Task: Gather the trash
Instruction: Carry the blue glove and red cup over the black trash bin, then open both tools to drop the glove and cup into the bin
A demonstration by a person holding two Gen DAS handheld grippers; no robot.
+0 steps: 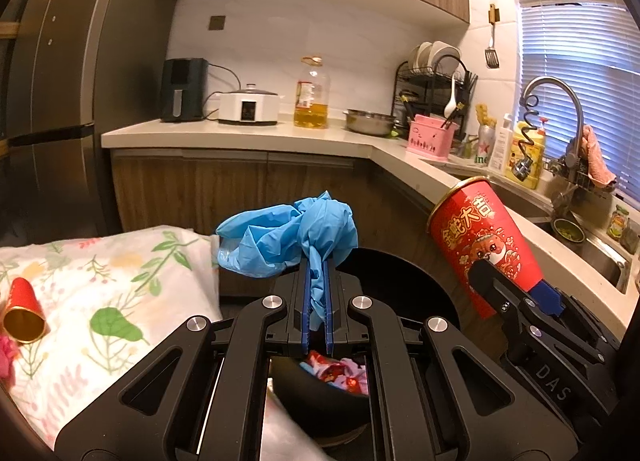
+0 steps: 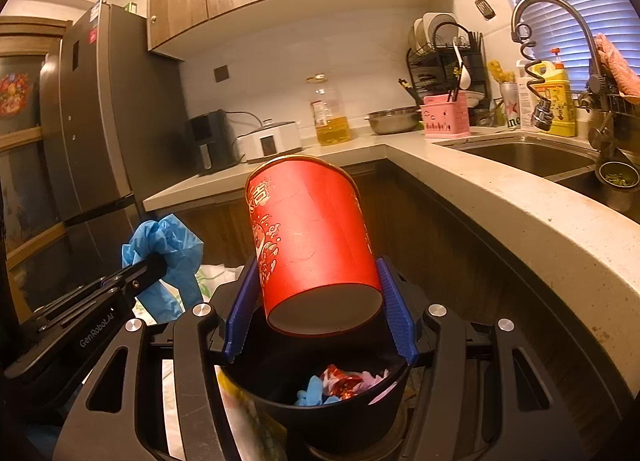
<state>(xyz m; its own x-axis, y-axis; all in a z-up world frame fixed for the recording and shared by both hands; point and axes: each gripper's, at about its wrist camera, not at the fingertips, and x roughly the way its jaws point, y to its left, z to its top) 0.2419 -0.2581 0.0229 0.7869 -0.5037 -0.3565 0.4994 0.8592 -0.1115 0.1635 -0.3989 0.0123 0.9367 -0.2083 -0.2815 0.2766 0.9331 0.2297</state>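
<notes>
My left gripper (image 1: 317, 261) is shut on a crumpled blue glove (image 1: 288, 237), held above the black trash bin (image 1: 320, 397). The glove also shows in the right wrist view (image 2: 168, 249). My right gripper (image 2: 316, 277) is shut on a large red paper cup (image 2: 312, 237) with gold print, tilted, directly over the black bin (image 2: 320, 409). The cup shows in the left wrist view (image 1: 484, 245) at the right. The bin holds red, pink and blue scraps (image 2: 344, 381). A small red cup (image 1: 22, 313) with a gold inside lies on its side on the floral cloth (image 1: 120, 285).
A kitchen counter (image 2: 500, 197) curves round the right side, with a sink (image 2: 528, 157), faucet, bottles, pink holder, dish rack, oil bottle, cooker and air fryer. A grey fridge (image 2: 92, 121) stands at the left. Wooden cabinets hang above.
</notes>
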